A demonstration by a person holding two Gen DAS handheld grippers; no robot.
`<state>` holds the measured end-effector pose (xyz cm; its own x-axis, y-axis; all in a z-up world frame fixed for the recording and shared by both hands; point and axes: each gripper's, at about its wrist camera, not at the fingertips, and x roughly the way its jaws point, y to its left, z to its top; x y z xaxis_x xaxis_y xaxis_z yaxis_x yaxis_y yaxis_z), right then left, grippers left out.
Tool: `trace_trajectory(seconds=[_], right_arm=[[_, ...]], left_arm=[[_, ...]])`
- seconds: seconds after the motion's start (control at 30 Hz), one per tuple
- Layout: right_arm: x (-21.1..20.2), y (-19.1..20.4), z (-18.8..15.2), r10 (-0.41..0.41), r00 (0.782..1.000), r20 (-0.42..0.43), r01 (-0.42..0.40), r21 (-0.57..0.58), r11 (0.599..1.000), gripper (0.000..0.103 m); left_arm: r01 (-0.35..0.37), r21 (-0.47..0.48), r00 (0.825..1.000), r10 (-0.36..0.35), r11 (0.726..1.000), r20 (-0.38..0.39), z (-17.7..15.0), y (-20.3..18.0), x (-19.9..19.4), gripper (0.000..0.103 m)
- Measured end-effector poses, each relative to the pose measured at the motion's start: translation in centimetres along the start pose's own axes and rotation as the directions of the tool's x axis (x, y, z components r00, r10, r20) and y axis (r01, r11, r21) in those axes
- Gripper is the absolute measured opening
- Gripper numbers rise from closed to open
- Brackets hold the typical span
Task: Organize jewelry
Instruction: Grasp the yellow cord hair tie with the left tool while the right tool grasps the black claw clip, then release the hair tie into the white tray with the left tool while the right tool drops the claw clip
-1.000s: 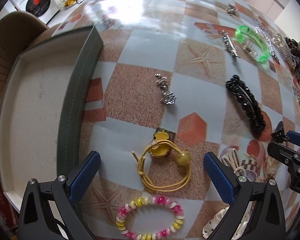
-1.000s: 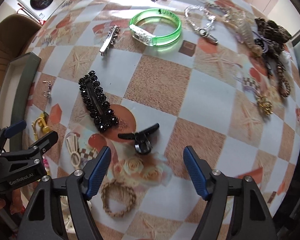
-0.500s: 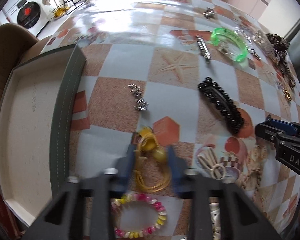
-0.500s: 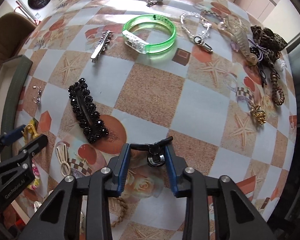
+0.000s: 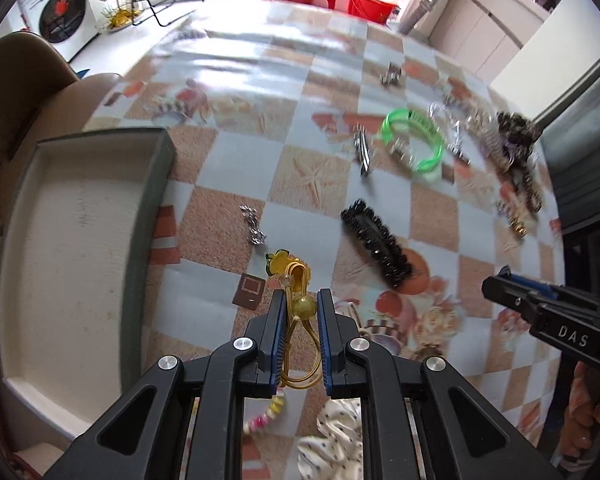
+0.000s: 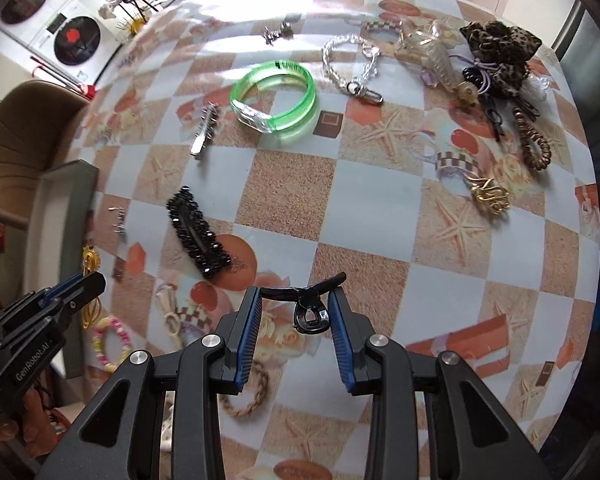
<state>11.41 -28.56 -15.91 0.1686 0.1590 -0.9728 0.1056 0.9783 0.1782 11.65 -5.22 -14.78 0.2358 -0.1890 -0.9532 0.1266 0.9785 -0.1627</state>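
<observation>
In the left wrist view my left gripper (image 5: 302, 300) is shut on a yellow elastic hair tie (image 5: 296, 276). Its round bead sits between the blue pads and its loops hang above the table. In the right wrist view my right gripper (image 6: 294, 300) is shut on a small black claw clip (image 6: 310, 314), held clear of the tablecloth. A green-rimmed tray (image 5: 140, 248) with a bare cream floor lies at the left, beside the left gripper. Each gripper shows at the edge of the other's view.
Loose pieces are spread over the checkered cloth: a black beaded barrette (image 6: 198, 236), a green bangle (image 6: 274, 94), a silver clip (image 6: 206, 130), a chain bracelet (image 6: 350, 64), a leopard scrunchie (image 6: 496, 52) and a pink-yellow bead bracelet (image 6: 104, 344). A tan chair (image 5: 20, 80) stands behind the tray.
Both grippers went from open to shut, the left on the yellow hair tie, the right on the black claw clip. Both then rose, lifting their pieces off the table.
</observation>
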Motion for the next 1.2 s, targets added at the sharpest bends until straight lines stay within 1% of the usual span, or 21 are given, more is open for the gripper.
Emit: trace_trajectory(seconds=[0.17, 0.27, 0.33, 0.43, 0.57, 0.63, 0.7, 0.83, 0.93, 1.0, 1.1, 1.2], right_arm=[[-2.4, 1.4, -0.5, 0.04, 0.999, 0.014, -0.039, -0.035, 0.999, 0.037], [-3.4, 2.6, -0.7, 0.048, 0.999, 0.018, -0.047, -0.055, 0.997, 0.037], [-3.9, 3.9, -0.7, 0.051, 0.998, 0.025, -0.049, -0.064, 0.997, 0.037], [-4.1, 6.5, -0.5, 0.053, 0.998, 0.035, -0.051, -0.062, 0.997, 0.037], [-3.4, 11.4, 0.2, 0.07, 0.997, 0.045, -0.066, -0.073, 0.995, 0.037], [-2.6, 14.1, 0.9, 0.086, 0.995, 0.046, -0.082, -0.084, 0.993, 0.037], [-1.7, 17.0, 1.8, 0.105, 0.993, 0.046, -0.1, -0.1, 0.99, 0.037], [0.3, 21.8, 3.6, 0.132, 0.99, 0.044, -0.126, -0.128, 0.984, 0.037], [2.2, 24.9, 4.9, 0.153, 0.988, 0.032, -0.147, -0.139, 0.979, 0.037], [3.6, 26.7, 5.8, 0.15, 0.988, 0.024, -0.145, -0.149, 0.978, 0.037], [5.9, 28.4, 7.0, 0.144, 0.99, 0.006, -0.141, -0.15, 0.979, 0.037], [7.9, 29.3, 7.8, 0.121, 0.993, -0.01, -0.121, -0.149, 0.981, 0.037]], left_arm=[[-0.012, -0.049, 0.998, 0.015, 0.999, 0.059, -1.1, 2.2, -4.3, 0.018], [0.002, -0.084, 0.997, 0.004, 0.996, 0.072, -1.4, 4.1, -5.5, 0.018], [0.016, -0.084, 0.997, -0.01, 0.996, 0.071, -1.5, 5.4, -5.9, 0.018], [0.025, -0.057, 0.998, -0.021, 0.998, 0.064, -1.3, 7.6, -6.3, 0.018], [0.017, -0.03, 0.998, -0.015, 0.999, 0.056, -0.7, 11.4, -7.1, 0.018], [-0.002, -0.023, 0.998, 0.003, 1.0, 0.059, -0.3, 13.5, -7.2, 0.018], [-0.022, -0.038, 0.998, 0.025, 0.999, 0.063, 0.1, 15.6, -7.1, 0.018], [-0.055, -0.098, 0.996, 0.061, 0.994, 0.063, 1.1, 19.9, -6.1, 0.018], [-0.076, -0.128, 0.995, 0.084, 0.989, 0.057, 1.8, 22.0, -4.8, 0.018], [-0.089, -0.141, 0.994, 0.097, 0.986, 0.051, 2.4, 23.3, -3.6, 0.018], [-0.118, -0.137, 0.991, 0.125, 0.984, 0.04, 3.1, 24.2, -1.7, 0.018], [-0.129, -0.139, 0.991, 0.134, 0.982, 0.025, 3.6, 24.9, 0.0, 0.018]])
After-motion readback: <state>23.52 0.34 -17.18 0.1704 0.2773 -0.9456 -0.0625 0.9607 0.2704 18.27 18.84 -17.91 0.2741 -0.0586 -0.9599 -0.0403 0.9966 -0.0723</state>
